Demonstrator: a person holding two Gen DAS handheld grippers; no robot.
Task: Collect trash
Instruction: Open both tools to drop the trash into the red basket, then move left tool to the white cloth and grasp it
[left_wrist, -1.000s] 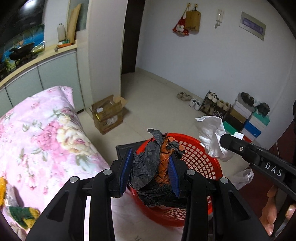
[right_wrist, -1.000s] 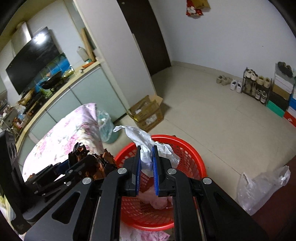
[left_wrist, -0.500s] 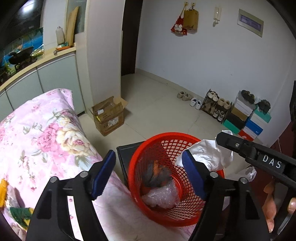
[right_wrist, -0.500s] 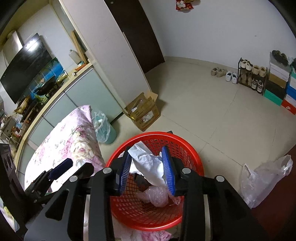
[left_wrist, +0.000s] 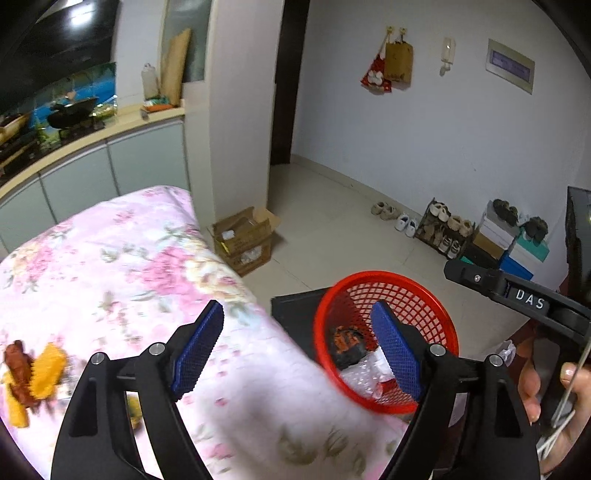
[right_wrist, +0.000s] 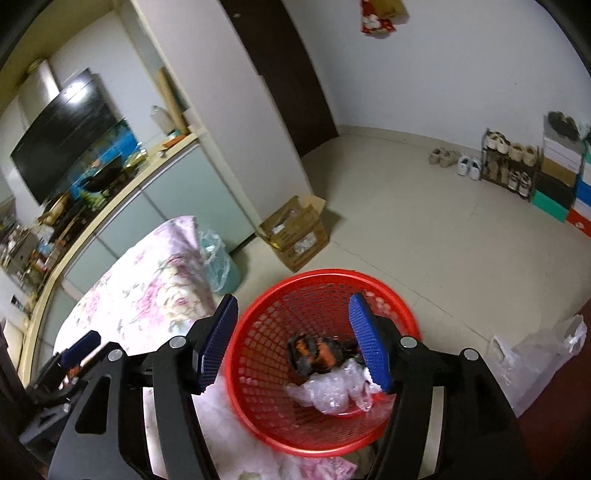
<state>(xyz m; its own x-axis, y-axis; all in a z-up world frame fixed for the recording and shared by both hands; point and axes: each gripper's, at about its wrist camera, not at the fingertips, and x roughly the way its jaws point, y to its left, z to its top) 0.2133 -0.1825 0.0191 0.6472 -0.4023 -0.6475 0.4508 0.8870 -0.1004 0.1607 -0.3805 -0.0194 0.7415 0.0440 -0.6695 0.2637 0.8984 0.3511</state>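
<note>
Red plastic mesh basket (right_wrist: 325, 354) now holds what I was carrying a second ago: the crumpled black-and-orange wrapper (right_wrist: 314, 354) and the white paper wad (right_wrist: 369, 376) lie at its bottom beside clear plastic film (right_wrist: 332, 395). My left gripper (left_wrist: 299, 350) has swung off toward the pink floral quilt (left_wrist: 110, 266), fingers wide and opening on nothing, and my right gripper (right_wrist: 295, 339) hangs over the basket, fingers spreading, nothing between them. That drop looks done, and I judge the yellow and brown scraps (left_wrist: 33, 373) on the quilt come next.
</note>
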